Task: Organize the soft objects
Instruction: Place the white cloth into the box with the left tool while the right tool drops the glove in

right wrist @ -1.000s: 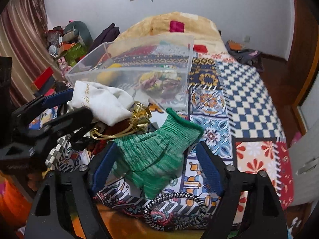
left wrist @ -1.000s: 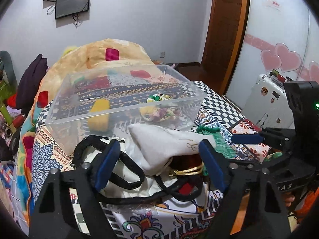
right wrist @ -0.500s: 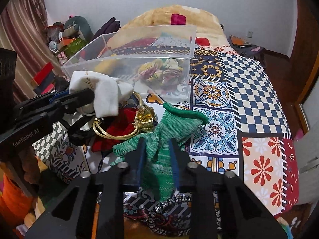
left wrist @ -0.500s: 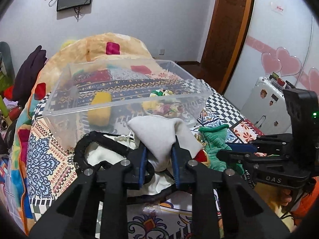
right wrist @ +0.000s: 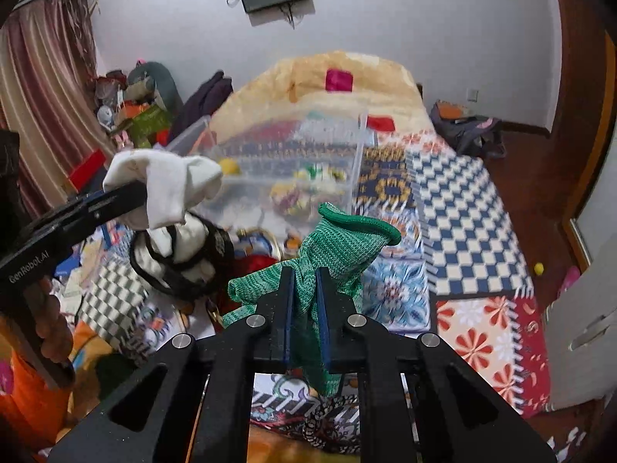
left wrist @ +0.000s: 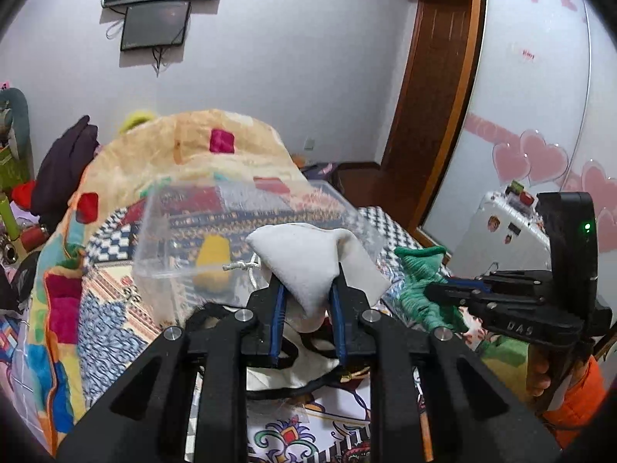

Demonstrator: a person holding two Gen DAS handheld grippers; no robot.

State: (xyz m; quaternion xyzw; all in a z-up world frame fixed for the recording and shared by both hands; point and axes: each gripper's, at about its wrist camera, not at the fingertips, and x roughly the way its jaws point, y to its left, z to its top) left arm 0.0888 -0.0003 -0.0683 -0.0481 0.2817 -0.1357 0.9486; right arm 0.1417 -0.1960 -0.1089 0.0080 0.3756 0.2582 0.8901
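My left gripper [left wrist: 307,289] is shut on a white cloth pouch [left wrist: 308,258] and holds it lifted above the bed; the pouch also shows in the right wrist view [right wrist: 166,185]. My right gripper [right wrist: 304,274] is shut on a green knitted glove [right wrist: 339,239], lifted off the patterned bedspread; the glove shows at the right of the left wrist view [left wrist: 420,270]. A clear plastic bin [left wrist: 173,239] stands behind both, holding a yellow soft item [left wrist: 212,254] and a bundle of colourful cloth [right wrist: 293,196].
A black-trimmed white bag [right wrist: 181,258], a red cloth [right wrist: 258,266] and a gold ring handle lie on the bedspread [right wrist: 462,200] before the bin. A folded orange quilt [left wrist: 185,146] lies behind the bin. Clutter is piled at the left wall; a white suitcase [left wrist: 501,223] stands at the right.
Both grippers closed from open: the left on the white pouch, the right on the green glove. Both then rose, lifting the items off the bed.
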